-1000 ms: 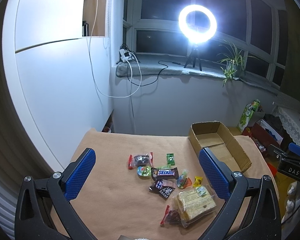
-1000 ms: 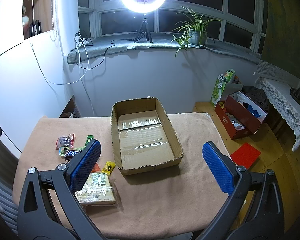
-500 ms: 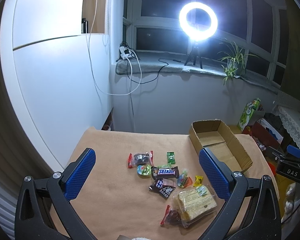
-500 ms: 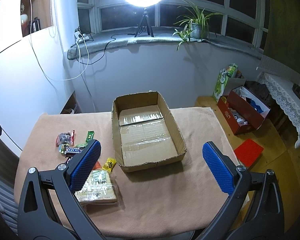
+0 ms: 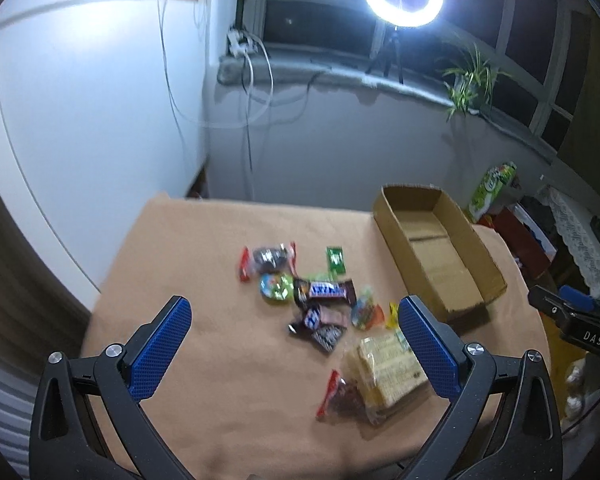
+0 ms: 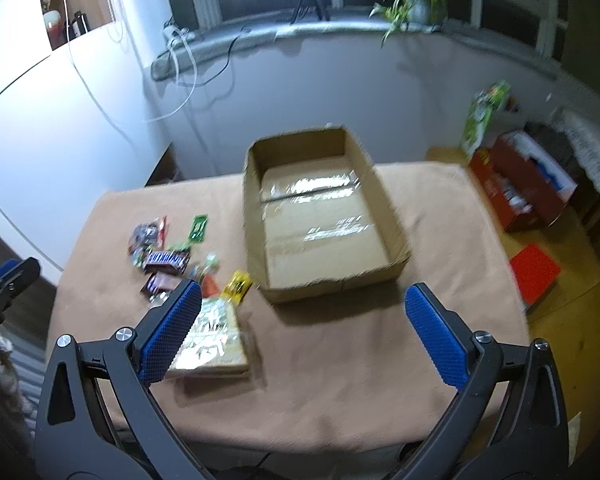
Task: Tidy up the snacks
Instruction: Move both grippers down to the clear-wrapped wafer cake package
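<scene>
Both the left gripper (image 5: 294, 328) and right gripper (image 6: 302, 316) hover wide and empty, sorting not begun; next, grasp a wrapped snack from the scattered snack pile (image 5: 320, 304) for the open brown cardboard box (image 6: 396, 258).

Both wrist views high, facing table (image 5: 220, 360)

Open cardboard box (image 6: 320, 216), empty, tape strips glinting on its floor, lying ahead of and between the right gripper's fingers (image 6: 172, 332). Loose snacks on the tan cloth ahead of the left gripper's fingers (image 5: 428, 344): Snickers bar (image 5: 324, 291), flat; green sachet (image 5: 335, 258); small yellow packet (image 6: 236, 286) just beside the box; clear-wrapped cracker pack (image 5: 392, 364), partly behind one finger.
</scene>
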Demonstrator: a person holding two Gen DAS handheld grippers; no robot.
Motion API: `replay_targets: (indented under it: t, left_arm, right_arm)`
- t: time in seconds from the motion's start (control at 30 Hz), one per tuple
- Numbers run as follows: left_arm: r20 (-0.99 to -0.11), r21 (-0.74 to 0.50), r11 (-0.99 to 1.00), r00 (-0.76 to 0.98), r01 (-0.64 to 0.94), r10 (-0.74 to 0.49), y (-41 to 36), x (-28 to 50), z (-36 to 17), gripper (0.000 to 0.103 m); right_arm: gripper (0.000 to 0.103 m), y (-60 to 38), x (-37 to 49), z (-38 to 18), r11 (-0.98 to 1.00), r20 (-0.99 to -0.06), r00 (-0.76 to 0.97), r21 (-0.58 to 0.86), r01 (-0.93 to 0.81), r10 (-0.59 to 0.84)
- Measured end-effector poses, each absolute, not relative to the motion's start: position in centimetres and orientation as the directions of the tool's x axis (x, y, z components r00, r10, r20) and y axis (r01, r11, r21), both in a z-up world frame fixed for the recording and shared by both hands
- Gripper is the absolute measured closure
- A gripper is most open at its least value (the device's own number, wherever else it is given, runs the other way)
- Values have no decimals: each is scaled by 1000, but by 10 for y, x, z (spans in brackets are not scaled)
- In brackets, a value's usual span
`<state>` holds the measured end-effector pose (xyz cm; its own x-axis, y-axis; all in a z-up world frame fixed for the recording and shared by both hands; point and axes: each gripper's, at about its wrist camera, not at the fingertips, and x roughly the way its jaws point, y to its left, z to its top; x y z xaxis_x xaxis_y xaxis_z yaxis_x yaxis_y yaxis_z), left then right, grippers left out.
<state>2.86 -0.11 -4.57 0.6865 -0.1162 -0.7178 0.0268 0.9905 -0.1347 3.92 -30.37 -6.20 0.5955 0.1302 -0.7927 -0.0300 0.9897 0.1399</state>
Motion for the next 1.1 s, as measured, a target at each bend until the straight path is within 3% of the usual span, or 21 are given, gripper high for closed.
replay_targets:
  t: [0.3,0.53,0.67,1.1]
  left_arm:
    - [-772,-284,958,585,32,-248,8,38,-73,11]
    - [-784,-371,928,520,47,-339,1,37,-88,11]
    - [-827,-352,935,451,53,-337,-11,42,-100,11]
    - [-893,-279,938,304,204,-332,-58,49,-132,12]
  right_arm:
    - [0,-307,54,-112,918,-832,396,387,-91,390]
    - [0,-299,60,-135,896,-844,302,428,-119,443]
    - [8,-292,67,-151,882,-846,250,453,-128,471]
    - [17,-274,91,-191,850,-836,154,514,-114,526]
